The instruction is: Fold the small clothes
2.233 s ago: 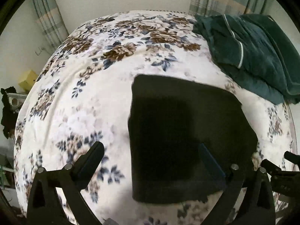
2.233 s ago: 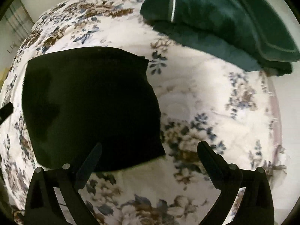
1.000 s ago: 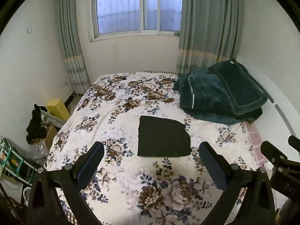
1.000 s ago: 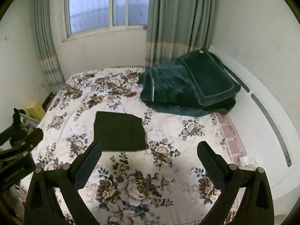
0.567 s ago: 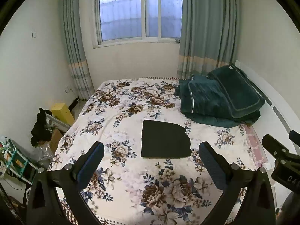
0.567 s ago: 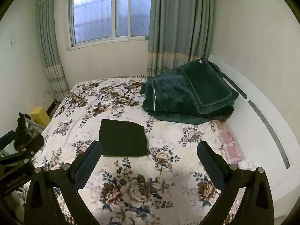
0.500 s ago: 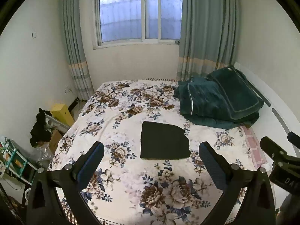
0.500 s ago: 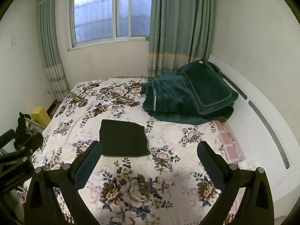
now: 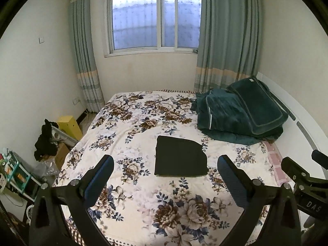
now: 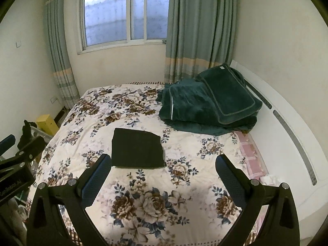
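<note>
A small black garment (image 9: 180, 156) (image 10: 137, 148) lies folded flat into a rough rectangle in the middle of the floral bedspread (image 9: 143, 123) (image 10: 98, 112). My left gripper (image 9: 165, 169) is open and empty, held high and well back from the garment, near the foot of the bed. My right gripper (image 10: 163, 167) is likewise open and empty, raised at the same distance. Each gripper's body shows at the edge of the other's view.
A heap of dark green blankets (image 9: 237, 112) (image 10: 207, 102) fills the bed's far right corner by the white headboard (image 10: 287, 123). A yellow box (image 9: 68, 126), dark clothing and clutter stand on the floor left of the bed. Window and curtains lie beyond.
Both grippers have pulled up and far back from the folded black garment, which was close under them 2.2 s ago. In the last half second they barely moved.
</note>
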The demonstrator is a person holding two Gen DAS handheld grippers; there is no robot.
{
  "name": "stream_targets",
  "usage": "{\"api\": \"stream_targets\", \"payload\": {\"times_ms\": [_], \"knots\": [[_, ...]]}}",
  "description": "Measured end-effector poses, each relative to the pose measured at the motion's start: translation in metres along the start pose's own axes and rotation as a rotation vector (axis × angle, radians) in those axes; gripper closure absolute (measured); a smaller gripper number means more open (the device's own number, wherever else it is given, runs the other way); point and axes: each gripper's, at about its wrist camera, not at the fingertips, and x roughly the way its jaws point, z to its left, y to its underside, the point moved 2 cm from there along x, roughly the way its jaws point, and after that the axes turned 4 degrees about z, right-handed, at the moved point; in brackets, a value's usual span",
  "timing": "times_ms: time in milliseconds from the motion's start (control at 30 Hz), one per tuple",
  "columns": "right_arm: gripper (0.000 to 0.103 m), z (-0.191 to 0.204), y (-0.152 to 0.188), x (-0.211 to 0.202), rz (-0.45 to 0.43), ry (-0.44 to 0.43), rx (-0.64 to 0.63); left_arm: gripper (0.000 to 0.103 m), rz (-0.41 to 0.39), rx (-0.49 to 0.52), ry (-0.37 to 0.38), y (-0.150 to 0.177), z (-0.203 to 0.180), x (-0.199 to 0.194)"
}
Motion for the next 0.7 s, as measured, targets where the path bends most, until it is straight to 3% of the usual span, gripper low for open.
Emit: {"api": "stream_targets", "payload": {"times_ms": [700], "knots": [[0.000,0.0059,0.0036,-0.0032,0.000,-0.012,-0.005,0.000,0.012,0.004,-0.007,0.0049,-0.0012,-0.0049]]}}
